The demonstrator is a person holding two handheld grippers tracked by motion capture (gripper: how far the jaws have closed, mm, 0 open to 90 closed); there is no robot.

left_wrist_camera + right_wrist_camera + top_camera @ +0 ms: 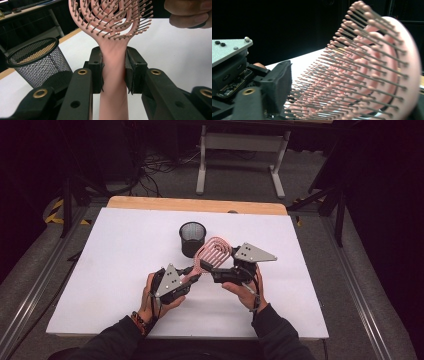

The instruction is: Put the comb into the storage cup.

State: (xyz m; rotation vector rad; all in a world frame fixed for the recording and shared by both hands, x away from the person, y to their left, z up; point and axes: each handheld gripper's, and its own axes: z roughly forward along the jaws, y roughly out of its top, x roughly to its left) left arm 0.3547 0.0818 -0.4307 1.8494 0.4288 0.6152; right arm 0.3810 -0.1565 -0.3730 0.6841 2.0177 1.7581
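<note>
Now, high view: I have the pink hairbrush [212, 252] lifted off the white table [100, 270], head up beside the black mesh cup [192, 238]; it is not in the cup yet.
Left gripper view, grip: my left gripper [113, 72] is clamped on the brush handle, pads pressing both sides, the cup just to the left.
Right gripper view, grip: my right gripper [352, 100] stands partly open around the bristled head; one pad [278, 85] sits at the bristle tips, and I cannot tell whether it presses.
Done: brush picked up, held by the handle.
Left: I judge a handover or the drop into the cup remains.
Count: one hairbrush, one cup, two grippers.
</note>
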